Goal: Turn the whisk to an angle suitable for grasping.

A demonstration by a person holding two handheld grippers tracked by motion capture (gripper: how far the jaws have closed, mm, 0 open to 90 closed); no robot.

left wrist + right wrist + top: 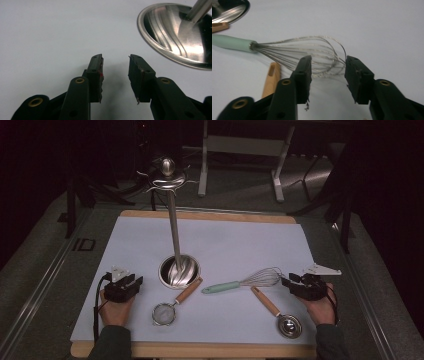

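While both hands rest low on the white mat [135, 245], the right gripper [289, 283] sits at the mat's right edge, pointing at the whisk [245, 282]. Its jaws stand apart with nothing pinched. In the right gripper view the whisk's wire loops [312, 55] lie just beyond and between the two jaw tips; whether the wires touch a pad can't be told. The whisk lies flat near the mat's middle-right, mint-green handle [221, 287] toward the centre, wires toward the right gripper. The left gripper [131, 284] is at the left side of the mat, jaws open and empty over bare mat, the steel stand base [175, 37] off to its right. The stand [175, 230] rises from that round base, leaning, with hooks on top. A small strainer [165, 312] with wooden handle lies just in front of the base. A wooden-handled metal scoop [288, 325] lies below the whisk, near the right hand [320, 310].
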